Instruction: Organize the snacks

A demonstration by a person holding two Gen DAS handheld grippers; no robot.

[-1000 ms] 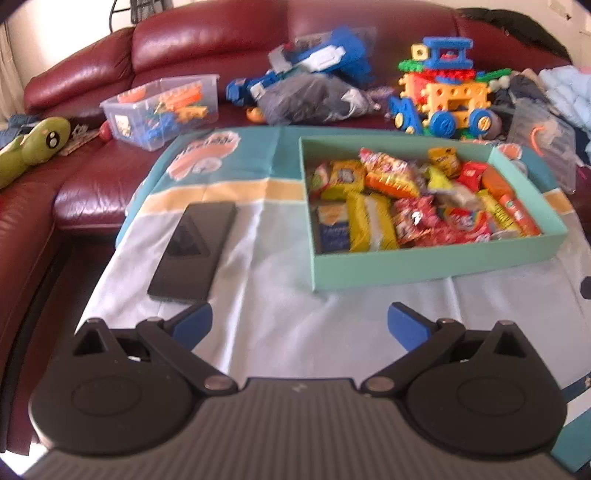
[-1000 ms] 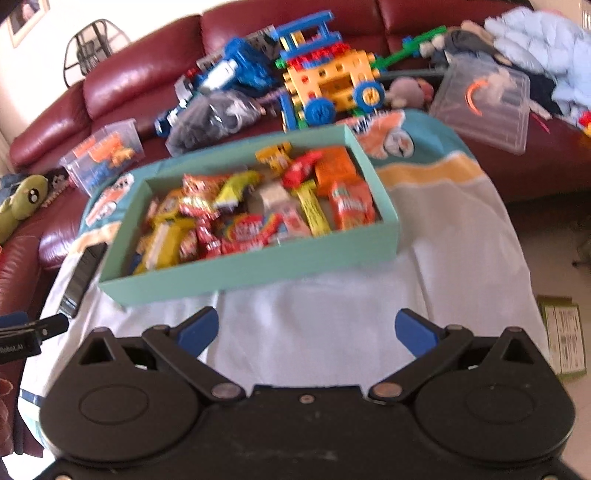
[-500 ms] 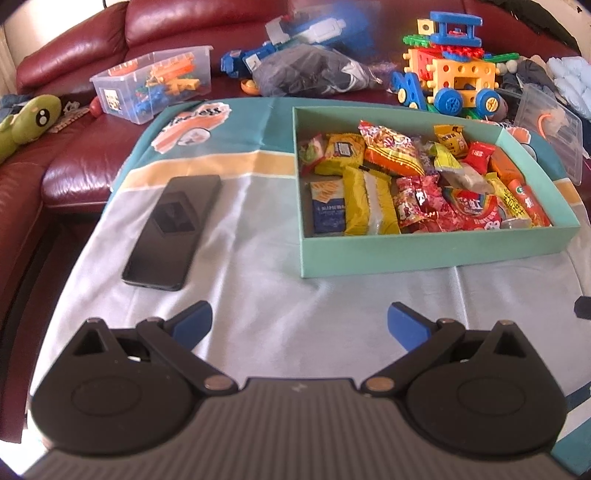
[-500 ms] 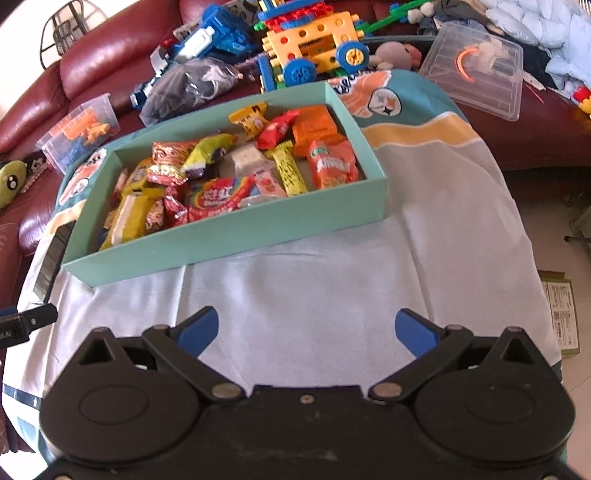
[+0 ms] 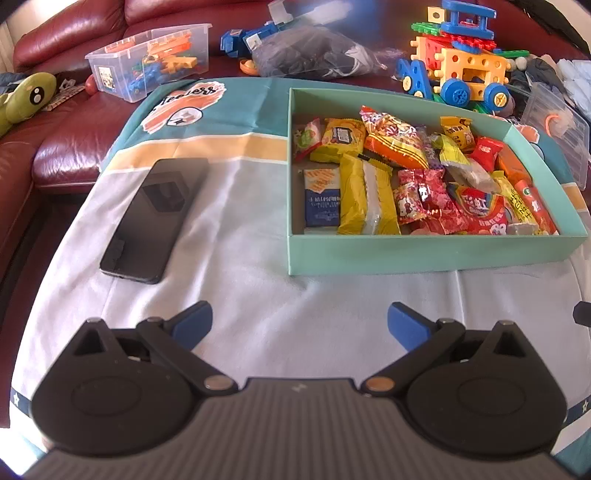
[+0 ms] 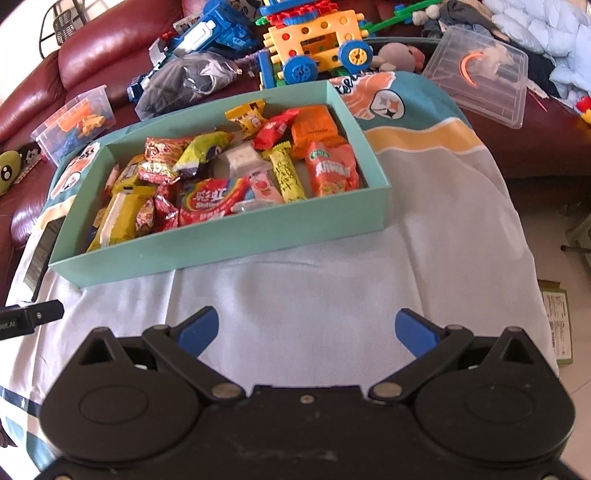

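Your left tongs [image 5: 298,320] and right tongs [image 6: 306,328] hang spread, empty; snacks [image 5: 417,181] fill the box [image 5: 424,254] ahead, leaving the surface [image 6: 295,295] beneath bare.

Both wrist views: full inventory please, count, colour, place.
snack box: 1, mint green, on cloth, right of phone
snack packets: many, yellow, red, orange, inside box
phone: 1, black, on cloth
cloth: 1, white, teal, yellow band, over table
toy bin: 1, clear, on sofa
toy vehicle: 1, yellow-blue, behind box
clear lid: 1, sofa, right
sofa: 1, dark red
left gripper: open, empty
right gripper: open, empty
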